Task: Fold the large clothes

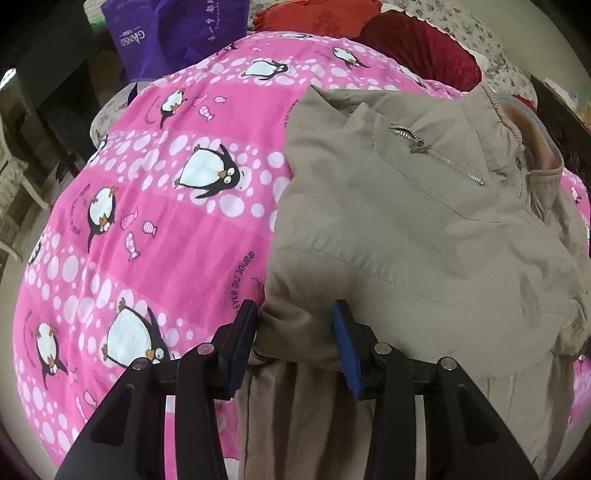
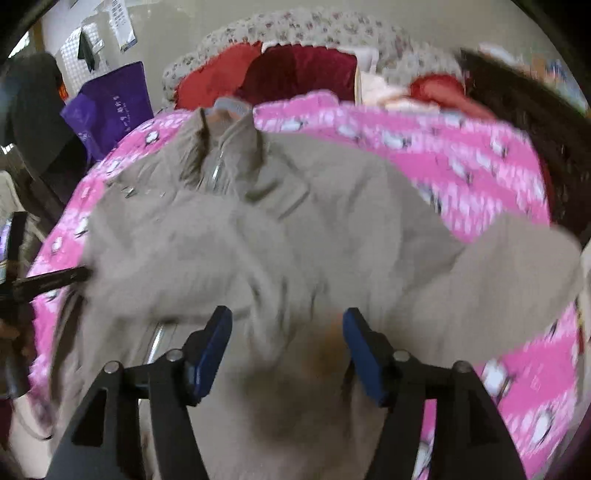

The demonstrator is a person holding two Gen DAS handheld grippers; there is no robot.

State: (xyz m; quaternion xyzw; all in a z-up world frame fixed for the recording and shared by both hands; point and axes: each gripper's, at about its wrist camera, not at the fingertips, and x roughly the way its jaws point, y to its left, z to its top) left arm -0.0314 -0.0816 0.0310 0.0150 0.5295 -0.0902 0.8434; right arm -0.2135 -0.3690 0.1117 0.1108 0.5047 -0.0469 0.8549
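The left gripper [image 1: 295,314] pinched a fold of the tan jacket [image 1: 424,229], which lay on the pink penguin blanket [image 1: 166,221].

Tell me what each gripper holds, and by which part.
Left gripper: bunched fabric at the near edge of the beige jacket. Right gripper: open above the jacket, pads not pressing it, holding nothing.

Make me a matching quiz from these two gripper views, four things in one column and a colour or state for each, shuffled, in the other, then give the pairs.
Things
1. jacket
2. blanket
3. bag
4. left gripper

Colour or state
A. purple with white lettering
B. pink with penguins
C. closed on a bunch of beige fabric
D. beige, with a metal zipper

Pairs: 1-D, 2-B, 3-A, 4-C
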